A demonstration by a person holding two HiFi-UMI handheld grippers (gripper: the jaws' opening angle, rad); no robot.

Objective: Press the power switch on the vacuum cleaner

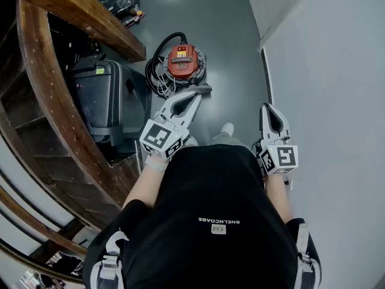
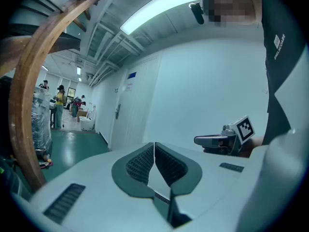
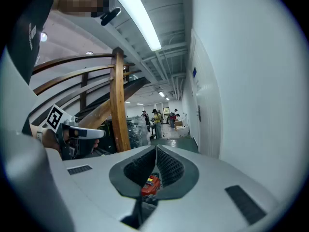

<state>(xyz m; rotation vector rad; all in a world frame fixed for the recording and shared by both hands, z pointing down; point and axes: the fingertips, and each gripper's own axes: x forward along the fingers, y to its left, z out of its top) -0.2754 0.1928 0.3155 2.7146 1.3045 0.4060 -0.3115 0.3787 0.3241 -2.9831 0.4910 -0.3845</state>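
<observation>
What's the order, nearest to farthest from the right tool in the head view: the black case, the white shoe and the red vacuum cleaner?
From the right tool, going by the head view:
1. The white shoe, just to its left and slightly below.
2. The red vacuum cleaner, ahead and further left.
3. The black case, at the far left.

At 12 o'clock the grey floor (image 1: pixel 234 35) lies open for you, a bare lane between the vacuum cleaner (image 1: pixel 182 62) at 11 and the white wall (image 1: pixel 337 71) at 3, which runs near your right gripper (image 1: pixel 269 108). From 9 to 10 the dark case (image 1: pixel 111 101), the wooden stair rail (image 1: pixel 60 110) and a beam (image 1: pixel 78 11) close off the side of your left gripper (image 1: pixel 201 91); a coiled cable (image 1: pixel 153 71) lies against the vacuum cleaner's left.
</observation>
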